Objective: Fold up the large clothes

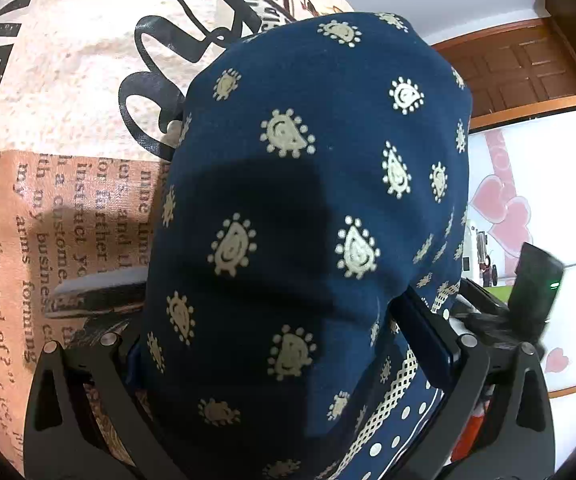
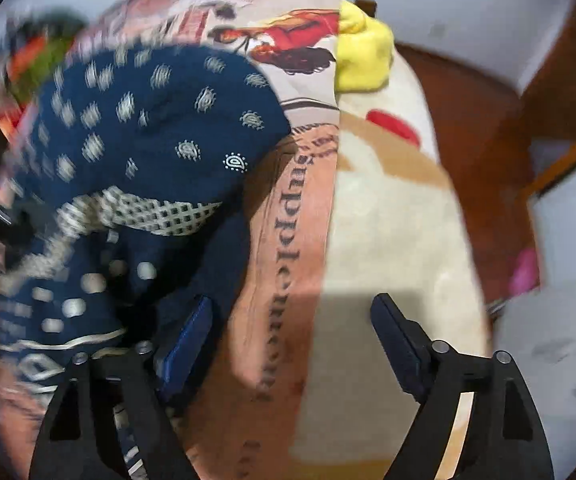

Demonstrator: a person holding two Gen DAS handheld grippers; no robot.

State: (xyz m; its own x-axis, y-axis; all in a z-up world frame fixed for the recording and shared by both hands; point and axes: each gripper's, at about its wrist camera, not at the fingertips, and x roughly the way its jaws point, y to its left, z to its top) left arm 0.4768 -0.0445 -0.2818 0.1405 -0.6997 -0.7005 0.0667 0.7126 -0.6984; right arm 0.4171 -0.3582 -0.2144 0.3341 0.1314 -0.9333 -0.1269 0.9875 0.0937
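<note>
Two grippers working one navy paisley cloth (image 1: 308, 208) on a printed bedspread (image 1: 68, 128). Right gripper (image 2: 292, 340) standing wide open, nothing between the pads, just bare bedspread there, with the cloth lying beside the left pad and bunched up off to that side. Left gripper (image 1: 288, 344) buried under the cloth, fabric draped right over and between the fingers (image 1: 428, 344); looking like a pinch on it, but honestly cannot tell whether shut or not, since the cloth is hiding the gap. Yellow plush (image 2: 364, 56) sitting at the far end of the bed, well apart from everything. Reading this as mid-fold: one corner apparently dropped on the right side, the other side lifted on the left. Next move probably needing the right gripper going after a free edge or corner of the cloth, likely that checkered border (image 2: 160, 212), then pulling it flat before folding over. Blurry on the right side, so not swearing to the details there.
</note>
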